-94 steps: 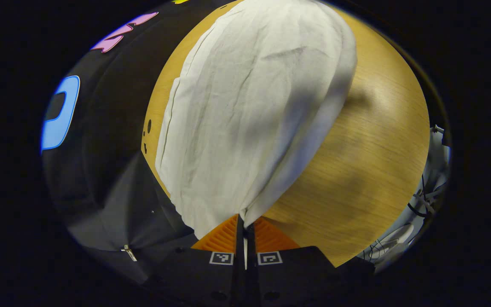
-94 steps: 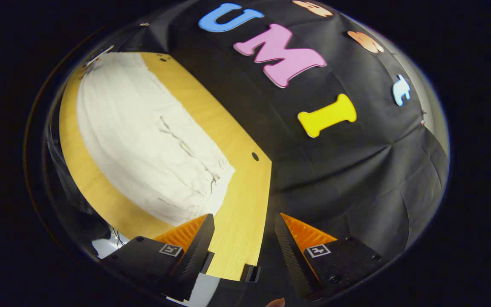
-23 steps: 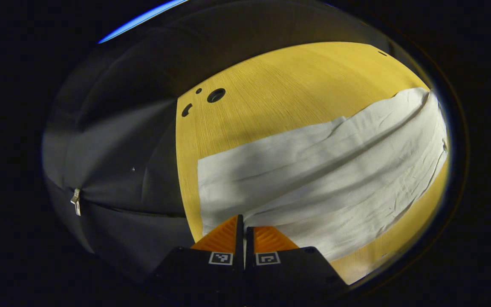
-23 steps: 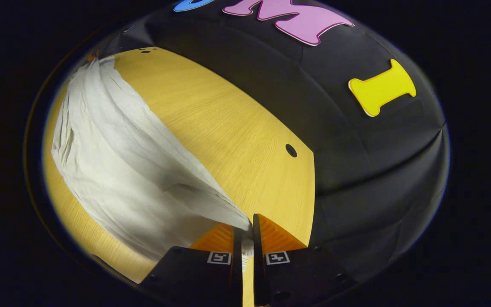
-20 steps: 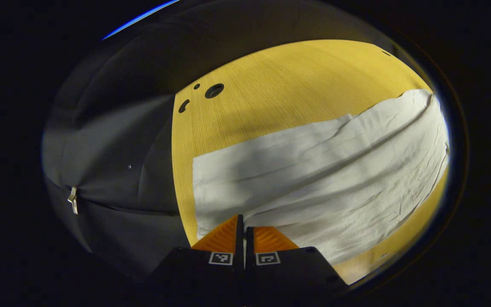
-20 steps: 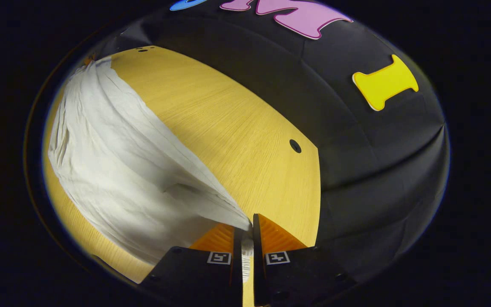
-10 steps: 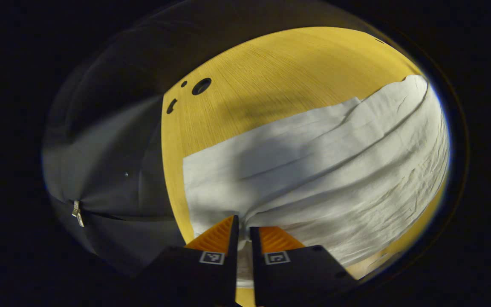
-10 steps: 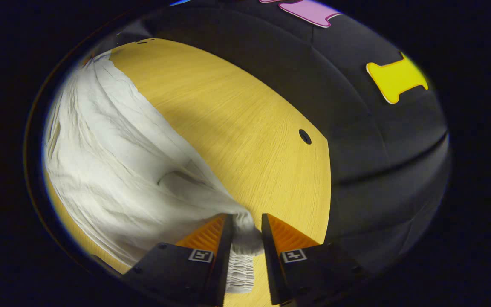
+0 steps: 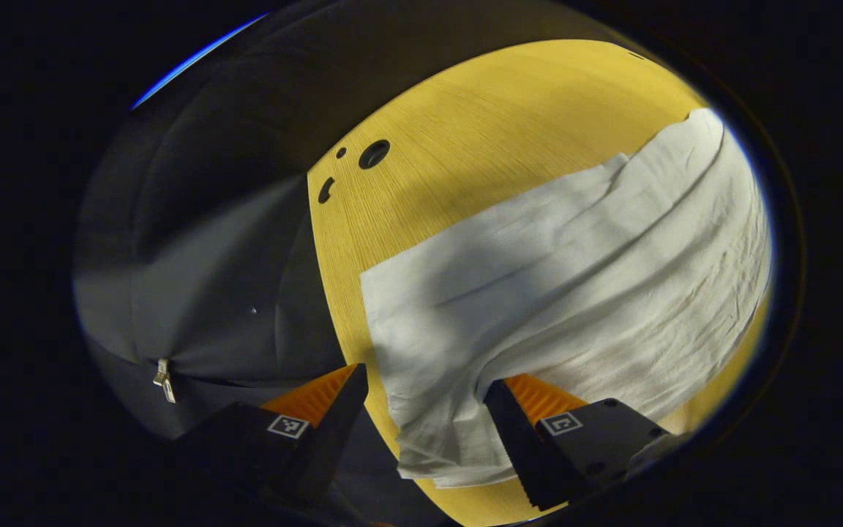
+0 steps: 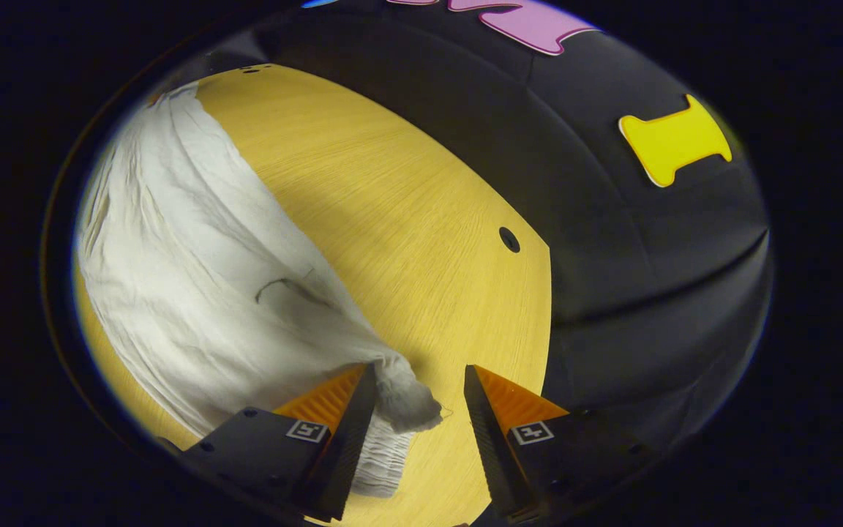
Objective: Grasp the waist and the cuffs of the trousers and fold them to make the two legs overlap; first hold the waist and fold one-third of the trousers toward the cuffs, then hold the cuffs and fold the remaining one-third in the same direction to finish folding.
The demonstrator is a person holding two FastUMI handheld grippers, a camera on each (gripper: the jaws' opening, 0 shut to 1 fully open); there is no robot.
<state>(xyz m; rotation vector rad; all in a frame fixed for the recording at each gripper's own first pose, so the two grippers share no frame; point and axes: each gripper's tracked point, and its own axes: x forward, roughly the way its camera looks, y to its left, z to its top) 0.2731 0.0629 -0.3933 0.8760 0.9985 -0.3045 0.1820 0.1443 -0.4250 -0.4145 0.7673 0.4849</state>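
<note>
White trousers (image 9: 568,278) lie stretched across the wooden table (image 9: 480,132), one leg laid over the other. In the left gripper view my left gripper (image 9: 425,391) stands open, and the cuff end (image 9: 436,432) rests flat on the table between its fingers. In the right gripper view the trousers (image 10: 195,278) run off to the upper left. Their gathered waist (image 10: 403,399) lies bunched on the table (image 10: 407,197) between the fingers of my open right gripper (image 10: 416,386), nearer its left finger.
The table's left edge with small round holes (image 9: 372,154) borders the black cloth wall (image 9: 202,241). Another hole (image 10: 508,238) sits near the table's right edge. Bare wood stretches beyond the trousers toward the back wall (image 10: 612,241).
Both grippers were shut on the trousers a second ago and have since opened. The cuff end and the waist have dropped onto the table.
</note>
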